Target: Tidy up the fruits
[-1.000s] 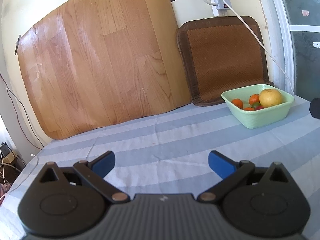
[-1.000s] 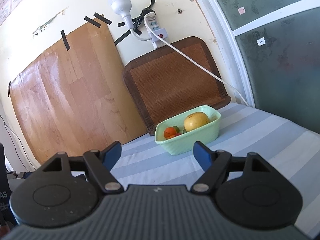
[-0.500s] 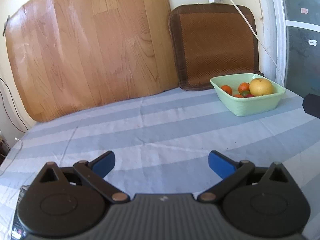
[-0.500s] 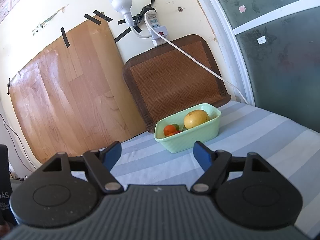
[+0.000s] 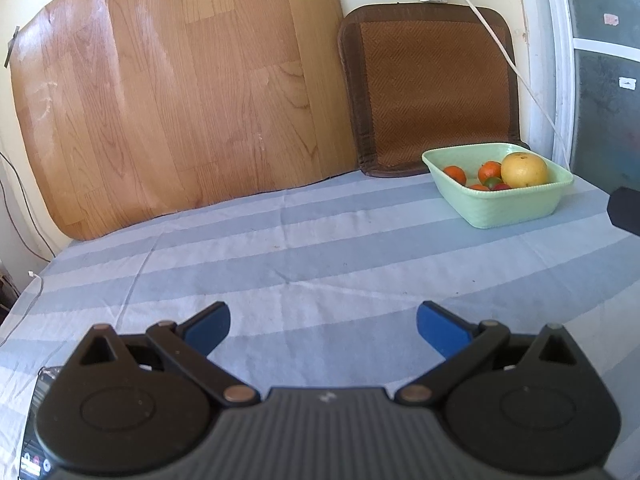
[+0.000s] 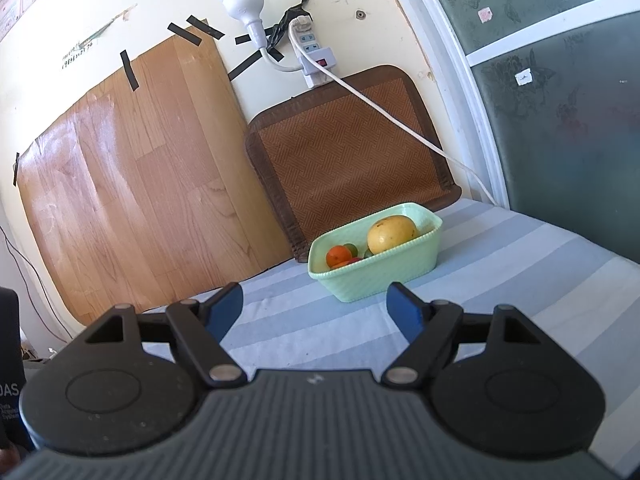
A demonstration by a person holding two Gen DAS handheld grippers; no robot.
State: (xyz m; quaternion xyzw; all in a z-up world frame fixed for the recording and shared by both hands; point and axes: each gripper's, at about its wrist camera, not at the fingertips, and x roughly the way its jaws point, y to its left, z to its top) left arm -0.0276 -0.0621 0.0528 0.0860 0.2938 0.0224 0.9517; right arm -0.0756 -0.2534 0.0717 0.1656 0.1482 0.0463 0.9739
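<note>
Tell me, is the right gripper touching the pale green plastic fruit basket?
Apart. In the right wrist view, the open right gripper has striped tablecloth visible between its blue fingertips and the pale green plastic fruit basket.

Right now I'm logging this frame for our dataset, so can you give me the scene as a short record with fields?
container: green basin on the striped cloth
contents: large yellow fruit, small orange fruits, a green and a red piece partly hidden
left gripper: jaws open, holding nothing
right gripper: jaws open, holding nothing, pointed toward the basin
backdrop: wood-pattern sheet, brown mat
</note>
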